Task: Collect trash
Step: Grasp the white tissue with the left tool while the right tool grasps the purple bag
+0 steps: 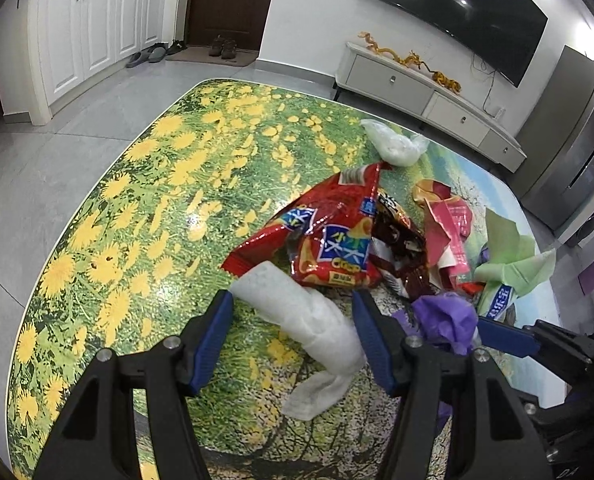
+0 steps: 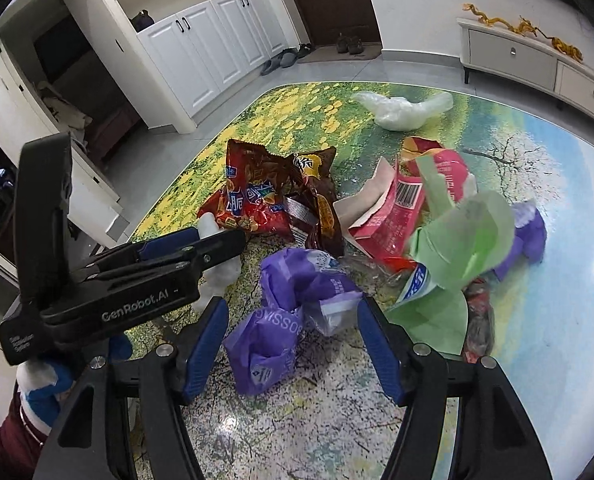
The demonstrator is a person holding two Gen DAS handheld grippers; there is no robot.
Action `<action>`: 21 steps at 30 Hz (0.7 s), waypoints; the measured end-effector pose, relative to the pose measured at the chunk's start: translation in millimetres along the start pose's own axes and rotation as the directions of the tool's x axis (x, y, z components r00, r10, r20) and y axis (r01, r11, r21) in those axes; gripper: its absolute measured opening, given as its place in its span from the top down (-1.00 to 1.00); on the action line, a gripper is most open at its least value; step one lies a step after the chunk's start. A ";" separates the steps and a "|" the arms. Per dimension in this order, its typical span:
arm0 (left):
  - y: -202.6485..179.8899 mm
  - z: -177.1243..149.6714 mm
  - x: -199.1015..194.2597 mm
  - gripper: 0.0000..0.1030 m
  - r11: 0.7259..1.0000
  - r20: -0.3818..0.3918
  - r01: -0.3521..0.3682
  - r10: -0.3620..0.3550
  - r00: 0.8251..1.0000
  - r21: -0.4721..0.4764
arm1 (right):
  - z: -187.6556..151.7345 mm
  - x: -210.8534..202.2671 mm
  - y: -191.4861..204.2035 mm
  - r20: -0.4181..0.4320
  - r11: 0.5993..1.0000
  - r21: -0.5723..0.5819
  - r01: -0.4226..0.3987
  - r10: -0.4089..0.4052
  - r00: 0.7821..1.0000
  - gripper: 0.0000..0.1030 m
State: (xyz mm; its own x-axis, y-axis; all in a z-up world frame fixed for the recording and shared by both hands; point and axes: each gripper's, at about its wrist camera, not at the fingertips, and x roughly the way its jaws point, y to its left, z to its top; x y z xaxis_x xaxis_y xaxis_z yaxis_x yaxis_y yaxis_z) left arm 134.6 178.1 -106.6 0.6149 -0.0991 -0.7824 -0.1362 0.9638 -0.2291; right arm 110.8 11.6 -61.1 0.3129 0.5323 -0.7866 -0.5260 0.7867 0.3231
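On the flower-print table (image 1: pixel 137 200) lies a rolled white tissue (image 1: pixel 313 320). My left gripper (image 1: pixel 291 300) straddles it, open, with a gap at the left pad. My right gripper (image 2: pixel 293 304) is open around a crumpled purple bag (image 2: pixel 281 320) without pressing it. Beyond lie a red chip bag (image 1: pixel 329 236), a dark brown wrapper (image 1: pixel 397 248), a torn pink carton (image 2: pixel 393 208), green paper (image 2: pixel 465 240) and a clear plastic bag (image 2: pixel 401 110). In the right wrist view the left gripper (image 2: pixel 221 242) reaches in from the left.
The table's rounded edge (image 1: pixel 77 216) drops to grey floor tiles. A white TV stand (image 1: pixel 429 92) stands behind the table, with white cabinets (image 1: pixel 89 36), a dark door and shoes (image 1: pixel 223 46) at the back. A blue and white sleeve (image 2: pixel 41 392) shows low left.
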 end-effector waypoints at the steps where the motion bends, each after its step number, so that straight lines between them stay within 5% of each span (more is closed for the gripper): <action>1: -0.1 -0.5 -0.4 -0.15 1.000 0.001 -0.001 0.001 1.000 0.001 | 0.1 1.5 -0.8 -0.002 1.000 0.001 -0.002 0.002 1.000 -0.26; 12: -2.9 -12.7 -5.8 0.53 0.998 -0.005 0.055 -0.055 0.998 0.006 | -6.9 -1.8 -3.8 0.004 0.999 0.012 -0.046 0.046 0.999 0.38; 21: -0.9 -30.2 -20.0 0.62 0.996 -0.008 0.092 -0.092 0.996 0.013 | -20.6 -11.7 1.1 0.005 0.995 0.006 -0.103 0.103 0.995 0.60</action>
State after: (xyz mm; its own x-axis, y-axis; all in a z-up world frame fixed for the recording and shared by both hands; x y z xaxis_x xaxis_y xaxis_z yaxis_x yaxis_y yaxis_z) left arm 99.0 171.8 -108.3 0.6189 -0.1891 -0.7624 -0.0693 0.9537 -0.2928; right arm 90.3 -0.2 -62.5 0.2608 0.6118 -0.7468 -0.5510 0.7295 0.4052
